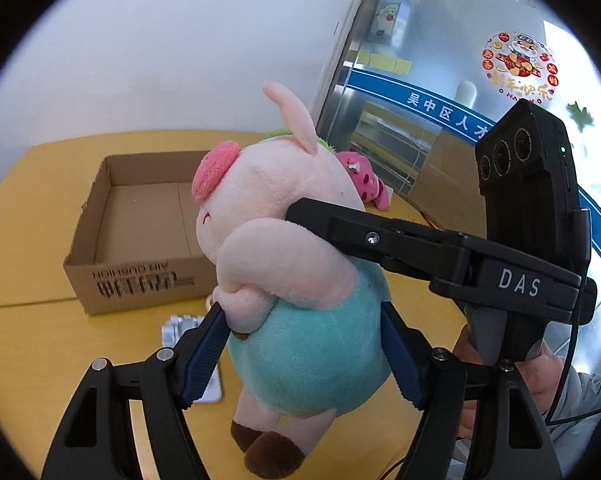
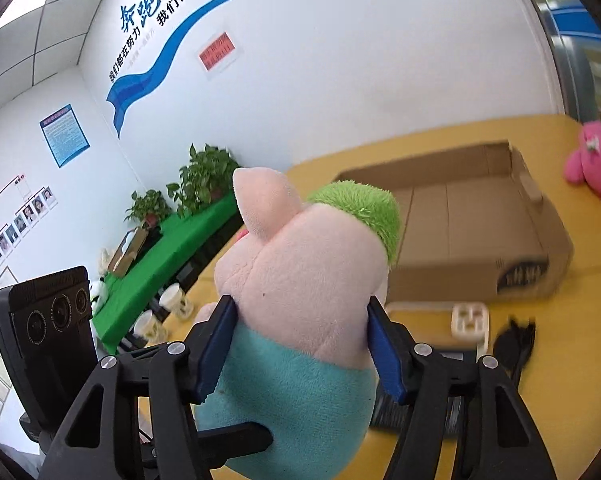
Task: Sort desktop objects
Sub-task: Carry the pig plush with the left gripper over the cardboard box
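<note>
One soft, light pink plush pig in a teal outfit [image 1: 300, 300], lifted mid-frame above the yellow bench [image 1: 40, 200], is clenched at its squashy belly by the left gripper [image 1: 304, 356] and right gripper [image 2: 300, 344], while one open cardboard box [image 1: 140, 216] at centre-left and one magenta plush toy [image 2: 592, 160] at far right wait.

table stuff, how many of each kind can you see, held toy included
plush toys: 2, the pig plush clamped by the left gripper and right gripper, and a pink plush lying on the table
cardboard boxes: 1
white trays: 1
black items, too blurred to name: 1
total: 5
</note>
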Motion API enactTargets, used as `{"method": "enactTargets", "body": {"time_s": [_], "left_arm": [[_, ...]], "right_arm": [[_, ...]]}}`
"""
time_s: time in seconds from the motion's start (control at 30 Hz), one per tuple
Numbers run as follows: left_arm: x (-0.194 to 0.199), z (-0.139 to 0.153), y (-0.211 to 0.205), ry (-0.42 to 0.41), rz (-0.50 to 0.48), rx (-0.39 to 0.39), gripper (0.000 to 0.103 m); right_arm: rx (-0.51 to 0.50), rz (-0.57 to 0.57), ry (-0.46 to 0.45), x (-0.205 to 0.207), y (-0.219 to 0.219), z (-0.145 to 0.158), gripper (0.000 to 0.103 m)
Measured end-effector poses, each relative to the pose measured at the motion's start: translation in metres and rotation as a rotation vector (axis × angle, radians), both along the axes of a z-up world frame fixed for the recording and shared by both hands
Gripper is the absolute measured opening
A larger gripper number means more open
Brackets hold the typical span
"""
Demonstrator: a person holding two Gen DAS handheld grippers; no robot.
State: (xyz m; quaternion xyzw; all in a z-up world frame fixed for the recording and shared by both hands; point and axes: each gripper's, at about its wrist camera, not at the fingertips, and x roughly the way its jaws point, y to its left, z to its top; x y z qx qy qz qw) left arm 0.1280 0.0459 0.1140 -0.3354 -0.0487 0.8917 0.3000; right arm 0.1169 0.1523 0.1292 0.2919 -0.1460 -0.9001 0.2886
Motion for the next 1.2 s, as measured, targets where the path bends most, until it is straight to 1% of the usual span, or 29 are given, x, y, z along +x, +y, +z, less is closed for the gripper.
{"method": "enactTargets", "body": {"time_s": [0.07, 0.13, 0.2, 0.27, 0.3, 0.37, 0.43, 0.57, 0.63, 0.77, 0.9, 0.97, 1.07, 1.2], "left_arm": [[-0.033, 0.001, -0.005, -0.012, 0.012, 0.006, 0.074], [-0.065, 0.001, -0.011, -0.044, 0.033, 0.012, 0.074], [-0.097, 0.006, -0.016, -0.074, 0.050, 0.011, 0.074], [-0.125, 0.018, -0.019, -0.105, 0.057, 0.004, 0.074], [-0.137, 0.028, -0.021, -0.134, 0.058, 0.013, 0.074], [-0.152, 0.055, -0.022, -0.165, 0.045, 0.022, 0.074], [-0.160, 0.091, -0.024, -0.188, 0.025, 0.023, 0.074], [-0.166, 0.156, -0.030, -0.215, 0.008, 0.029, 0.074], [-0.164, 0.188, -0.029, -0.204, 0.007, 0.030, 0.074], [-0.150, 0.238, -0.012, -0.121, 0.028, 0.033, 0.074], [-0.125, 0.280, 0.014, -0.012, 0.063, 0.048, 0.074], [-0.113, 0.296, 0.027, 0.028, 0.066, 0.060, 0.074], [-0.102, 0.315, 0.042, 0.059, 0.075, 0.061, 0.074], [-0.090, 0.334, 0.042, 0.090, 0.088, 0.059, 0.074]], "right_arm": [[-0.005, 0.001, -0.004, -0.028, -0.005, 0.004, 0.067], [-0.010, 0.003, -0.027, -0.063, -0.013, 0.005, 0.066], [-0.018, 0.013, -0.068, -0.103, -0.020, 0.006, 0.066], [-0.036, 0.021, -0.113, -0.138, -0.025, 0.008, 0.066], [-0.036, 0.020, -0.142, -0.156, -0.027, 0.014, 0.066], [-0.021, 0.006, -0.187, -0.178, -0.032, 0.033, 0.066], [0.002, -0.007, -0.217, -0.190, -0.036, 0.070, 0.066], [0.008, -0.032, -0.267, -0.196, -0.044, 0.145, 0.066], [0.014, -0.036, -0.254, -0.195, -0.045, 0.175, 0.066], [0.014, -0.016, -0.191, -0.183, -0.035, 0.234, 0.066], [0.038, 0.035, -0.077, -0.158, -0.013, 0.286, 0.066], [0.046, 0.047, -0.031, -0.145, -0.001, 0.308, 0.066], [0.056, 0.045, 0.009, -0.131, 0.013, 0.326, 0.066], [0.054, 0.057, 0.039, -0.120, 0.016, 0.345, 0.066]]}}
